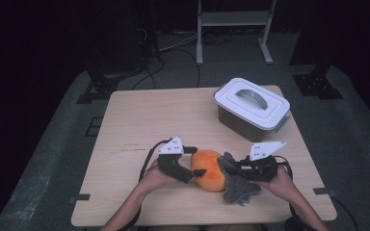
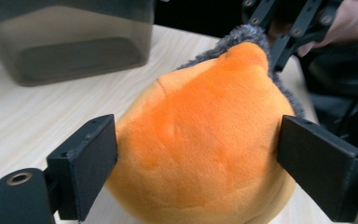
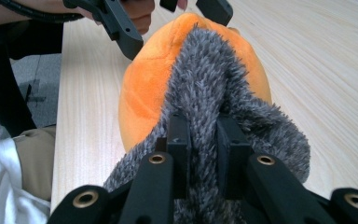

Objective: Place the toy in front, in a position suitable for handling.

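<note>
The right gripper's [image 3: 199, 140] flat black jaws are pinched together on a ridge of shaggy grey fur [image 3: 205, 93], the bristly pile bunching up between the pads. The left gripper [image 2: 198, 154] has its square, matte jaws spread wide, one pad pressed against each flank of the orange plush toy [image 2: 200, 144], a rounded, dome-shaped cushion of short velvety nap with a small nub at its far end. The grey fur runs over the orange body like a mane and spills onto the table in a rough, ragged flap on the right gripper's side. The toy lies near the front edge of the pale wood-grain table [image 1: 139, 120], between the two hands. Farther back, toward the right corner, stands a smoky translucent storage box [image 1: 250, 113] with rounded corners, a glossy white lid and an arched grey handle
</note>
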`<state>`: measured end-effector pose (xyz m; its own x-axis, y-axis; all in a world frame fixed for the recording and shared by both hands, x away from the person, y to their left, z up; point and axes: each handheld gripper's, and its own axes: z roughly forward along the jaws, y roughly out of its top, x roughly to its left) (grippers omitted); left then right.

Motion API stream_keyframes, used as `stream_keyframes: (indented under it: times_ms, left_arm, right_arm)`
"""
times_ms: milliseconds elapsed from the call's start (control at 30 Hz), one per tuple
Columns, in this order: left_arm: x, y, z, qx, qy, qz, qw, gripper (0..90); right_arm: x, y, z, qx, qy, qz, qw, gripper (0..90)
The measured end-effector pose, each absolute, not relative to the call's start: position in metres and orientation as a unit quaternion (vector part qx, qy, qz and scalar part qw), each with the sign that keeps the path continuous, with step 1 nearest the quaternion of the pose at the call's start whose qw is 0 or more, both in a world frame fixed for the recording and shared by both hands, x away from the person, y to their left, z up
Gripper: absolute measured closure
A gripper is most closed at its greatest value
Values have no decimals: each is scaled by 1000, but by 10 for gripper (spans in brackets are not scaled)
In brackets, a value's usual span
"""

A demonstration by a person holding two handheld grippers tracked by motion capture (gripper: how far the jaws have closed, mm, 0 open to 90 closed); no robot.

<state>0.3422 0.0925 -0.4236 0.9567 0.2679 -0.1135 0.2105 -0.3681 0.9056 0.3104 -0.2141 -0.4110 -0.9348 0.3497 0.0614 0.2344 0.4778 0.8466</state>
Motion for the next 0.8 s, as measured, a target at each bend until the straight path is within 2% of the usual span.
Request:
stream_keyframes:
  times_ms: [133,233,367,467,567,800]
  left_arm:
    - [334,89,-417,835,164,62,521,431]
    - [331,91,-411,833,185,64,518,469]
    - [326,91,-405,835,195,80,509,475]
    - [323,92,-403,837,197,89,503,469]
    - [323,95,-409,840,192,85,501,428]
    - [330,100,-412,836,177,85,513,158]
  right_arm:
    - [314,-211,-408,182,853,486,60,771]
    - [317,-207,-401,186,843,500,62,773]
    - [318,-198,-388,182,833,519,68,773]
    - [316,-188,-380,175,834,518,82,772]
    - [315,-185,-386,175,839,509,83,773]
    - [312,-197,-406,188,843,499,74,777]
